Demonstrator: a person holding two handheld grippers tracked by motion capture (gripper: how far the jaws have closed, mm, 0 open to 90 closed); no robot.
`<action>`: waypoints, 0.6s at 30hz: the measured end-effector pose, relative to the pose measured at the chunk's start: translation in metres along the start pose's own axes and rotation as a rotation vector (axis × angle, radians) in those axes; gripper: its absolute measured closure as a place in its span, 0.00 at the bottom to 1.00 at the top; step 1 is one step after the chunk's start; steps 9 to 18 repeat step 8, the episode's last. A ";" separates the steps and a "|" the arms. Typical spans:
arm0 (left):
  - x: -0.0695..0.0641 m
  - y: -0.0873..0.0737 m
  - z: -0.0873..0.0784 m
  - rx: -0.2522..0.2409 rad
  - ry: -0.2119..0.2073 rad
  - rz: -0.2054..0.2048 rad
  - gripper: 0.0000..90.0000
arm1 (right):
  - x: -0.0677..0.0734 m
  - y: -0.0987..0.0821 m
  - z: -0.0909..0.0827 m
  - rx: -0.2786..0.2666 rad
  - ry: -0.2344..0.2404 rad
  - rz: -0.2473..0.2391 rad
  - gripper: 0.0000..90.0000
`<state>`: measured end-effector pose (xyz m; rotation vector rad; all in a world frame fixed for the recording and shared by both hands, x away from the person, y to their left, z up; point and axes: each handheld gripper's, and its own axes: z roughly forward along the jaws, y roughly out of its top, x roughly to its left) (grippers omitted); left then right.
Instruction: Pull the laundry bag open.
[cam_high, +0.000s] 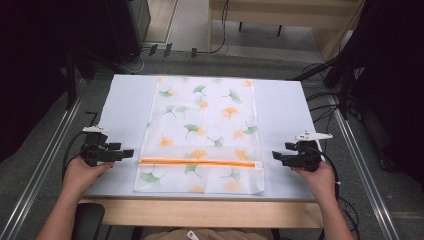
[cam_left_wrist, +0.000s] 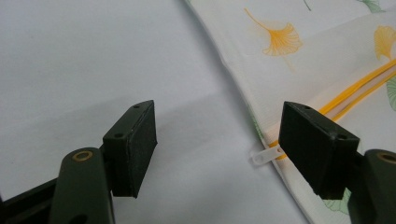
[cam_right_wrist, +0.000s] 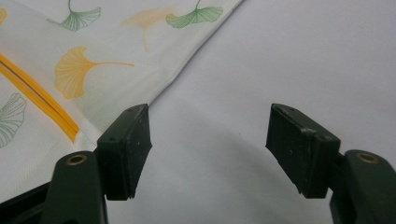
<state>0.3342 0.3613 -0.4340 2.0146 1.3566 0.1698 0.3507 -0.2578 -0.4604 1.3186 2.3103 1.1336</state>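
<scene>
**Here, open tongs wait on both sides of the leaf-printed bag**

The bag (cam_high: 202, 135) lies flat in the middle of the white table (cam_high: 125, 100). Its long axis runs from 6 o'clock, near the person, to 12 o'clock at the far edge. The orange zipper (cam_high: 197, 162) crosses the bag from 9 to 3 o'clock, close to the near end. The fabric looks thin, white and smooth, a rectangle printed with green and orange fan-shaped leaves. A small clear zipper pull (cam_left_wrist: 265, 156) sticks out at the left edge of the bag.

The left tongs (cam_high: 129, 153) are at 9 o'clock of the zipper, pointing toward 3 o'clock, jaws wide apart and holding nothing. The right tongs (cam_high: 276, 156) are at 3 o'clock, pointing toward 9 o'clock, also spread and empty. Both are held low over the table, just beside the bag edges.
</scene>
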 end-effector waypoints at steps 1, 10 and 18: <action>0.000 0.000 0.000 0.000 0.000 0.000 0.32 | 0.000 0.000 0.000 0.001 -0.001 -0.002 0.35; 0.001 0.000 0.001 0.009 0.011 -0.008 0.32 | 0.000 0.000 0.001 0.009 -0.002 -0.009 0.35; 0.001 0.000 0.001 0.009 0.011 -0.008 0.32 | 0.000 0.000 0.001 0.009 -0.002 -0.009 0.35</action>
